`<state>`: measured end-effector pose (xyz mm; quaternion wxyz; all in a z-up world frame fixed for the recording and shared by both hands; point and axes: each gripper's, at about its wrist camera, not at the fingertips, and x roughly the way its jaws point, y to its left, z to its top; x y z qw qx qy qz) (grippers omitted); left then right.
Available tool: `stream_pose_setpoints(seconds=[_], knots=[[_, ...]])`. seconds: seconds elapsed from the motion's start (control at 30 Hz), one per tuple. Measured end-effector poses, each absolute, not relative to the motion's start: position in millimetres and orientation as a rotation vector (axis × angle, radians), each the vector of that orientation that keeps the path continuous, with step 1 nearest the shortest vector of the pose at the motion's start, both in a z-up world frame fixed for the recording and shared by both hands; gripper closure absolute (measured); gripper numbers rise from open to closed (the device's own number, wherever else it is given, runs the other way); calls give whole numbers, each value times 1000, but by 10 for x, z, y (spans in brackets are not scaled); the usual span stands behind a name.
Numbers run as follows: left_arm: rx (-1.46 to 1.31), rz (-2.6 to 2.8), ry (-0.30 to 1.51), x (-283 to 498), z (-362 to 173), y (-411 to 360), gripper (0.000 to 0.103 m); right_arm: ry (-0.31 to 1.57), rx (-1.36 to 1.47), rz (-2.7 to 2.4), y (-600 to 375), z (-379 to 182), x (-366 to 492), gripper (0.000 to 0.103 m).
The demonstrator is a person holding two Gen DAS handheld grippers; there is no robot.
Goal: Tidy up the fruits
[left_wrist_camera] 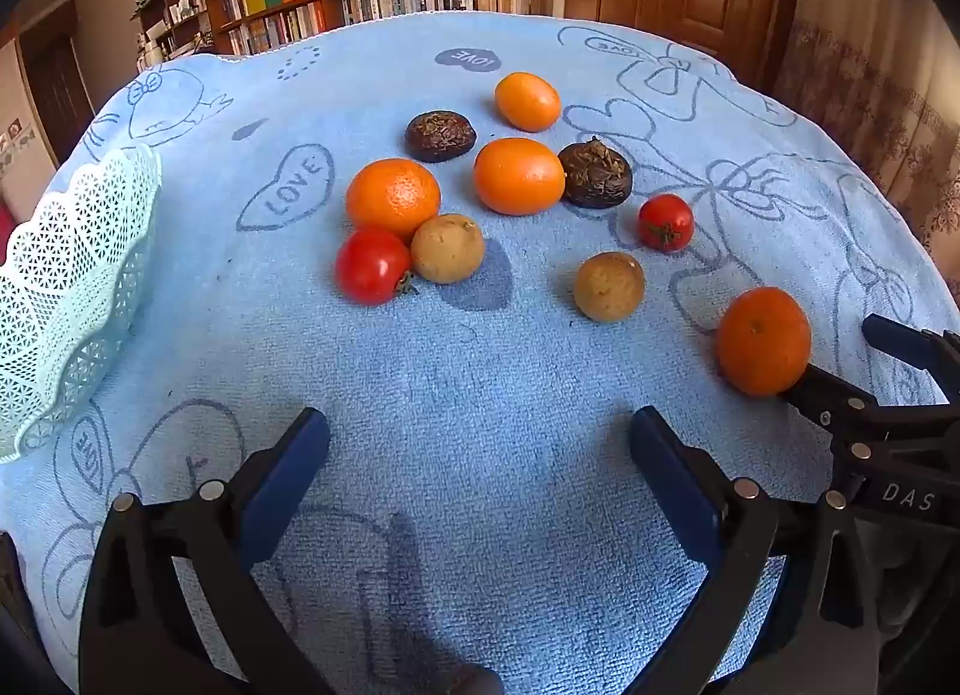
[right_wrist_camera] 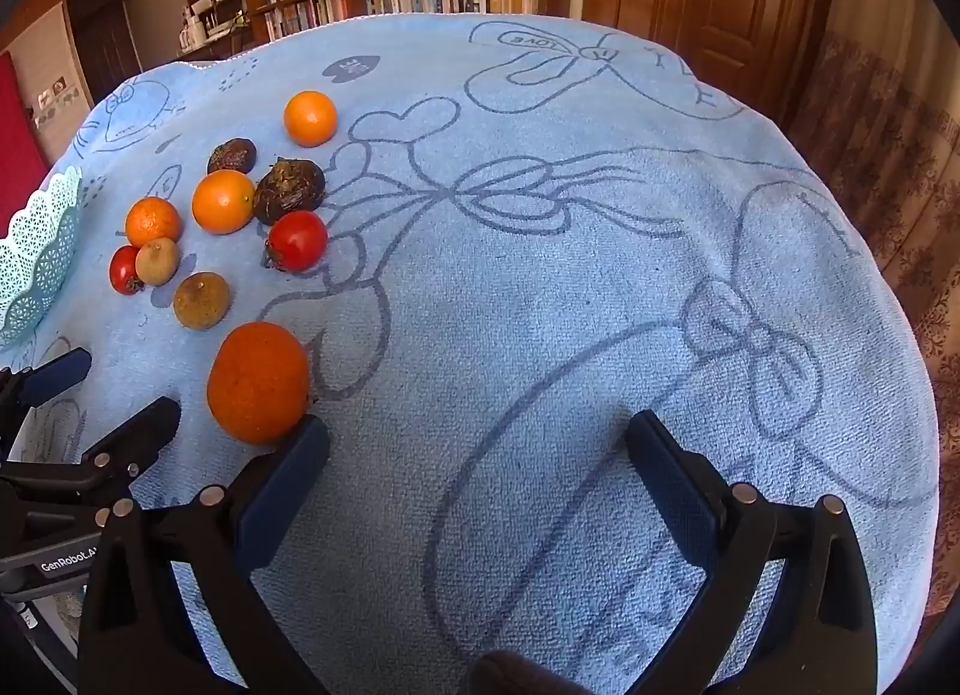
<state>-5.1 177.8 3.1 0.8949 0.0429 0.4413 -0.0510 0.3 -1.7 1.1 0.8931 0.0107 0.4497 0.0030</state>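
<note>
Mint perforated plastic basket (left_wrist_camera: 66,287) with scalloped rim, far left on the terry-towelled tabletop (left_wrist_camera: 480,395). Left tool (left_wrist_camera: 480,455) spread open, empty, short of the fruit cluster: smooth tomatoes, pebbled mandarins, matte tan longans, wrinkled dark fruits. Oval kumquat (left_wrist_camera: 519,175) lies long axis left-right. Near mandarin (right_wrist_camera: 258,382) touches the inner finger of the right tool (right_wrist_camera: 477,455), also open, empty.

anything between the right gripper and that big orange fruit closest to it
Nothing visible does. The large orange fruit sits on the blue towel just ahead-left of the open right gripper, close beside the tip of its left finger; whether they touch is unclear.
</note>
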Motion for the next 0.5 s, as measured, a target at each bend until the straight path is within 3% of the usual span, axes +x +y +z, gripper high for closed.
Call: stream_pose_setpoints(seconds=[0.5], knots=[[73,-123,913,-52,31,1827,2,933,18,7,9,4,48,5]])
